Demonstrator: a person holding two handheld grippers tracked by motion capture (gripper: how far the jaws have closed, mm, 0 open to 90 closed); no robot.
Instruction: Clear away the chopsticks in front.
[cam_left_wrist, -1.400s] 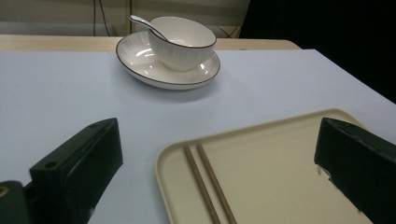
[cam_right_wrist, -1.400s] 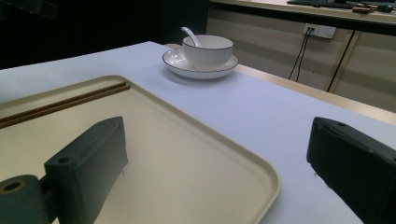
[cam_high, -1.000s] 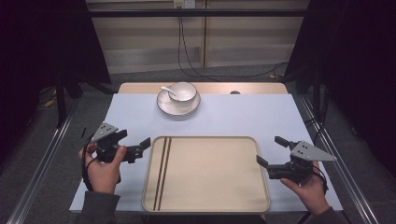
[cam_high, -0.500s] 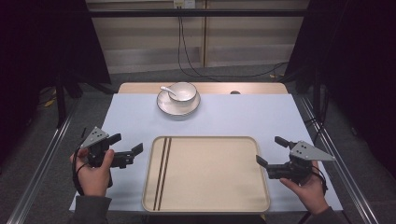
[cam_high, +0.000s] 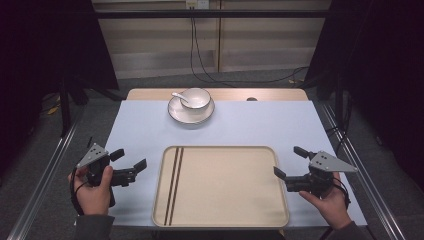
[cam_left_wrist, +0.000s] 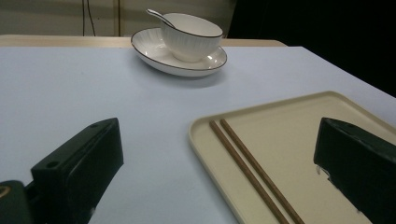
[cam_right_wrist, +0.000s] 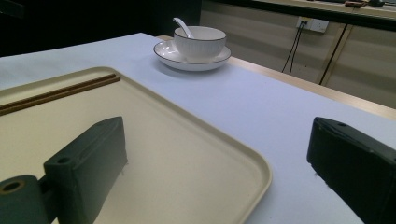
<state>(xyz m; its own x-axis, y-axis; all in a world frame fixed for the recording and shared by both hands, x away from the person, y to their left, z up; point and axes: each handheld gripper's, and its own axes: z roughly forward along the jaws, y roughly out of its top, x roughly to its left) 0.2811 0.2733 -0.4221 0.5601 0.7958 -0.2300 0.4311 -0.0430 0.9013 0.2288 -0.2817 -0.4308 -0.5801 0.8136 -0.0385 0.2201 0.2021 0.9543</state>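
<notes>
left gripper (cam_high: 129, 163) and right gripper (cam_high: 291, 162) both spread wide, holding nothing, flanking the tray (cam_high: 225, 220). chopsticks (cam_high: 173, 184) on tray's left side. bowl (cam_high: 195, 98) on saucer (cam_high: 176, 114) far.

Left hand (cam_high: 92, 187) low at near-left, gripping left gripper (cam_high: 129, 161) — jaws wide apart, nothing between, pointing right and slightly forward. Right hand (cam_high: 326, 200) at near-right, holding right gripper (cam_high: 290, 161) — jaws spread wide too, empty, aimed left. Both forearms enter from bottom edge, sleeves grey.
</notes>
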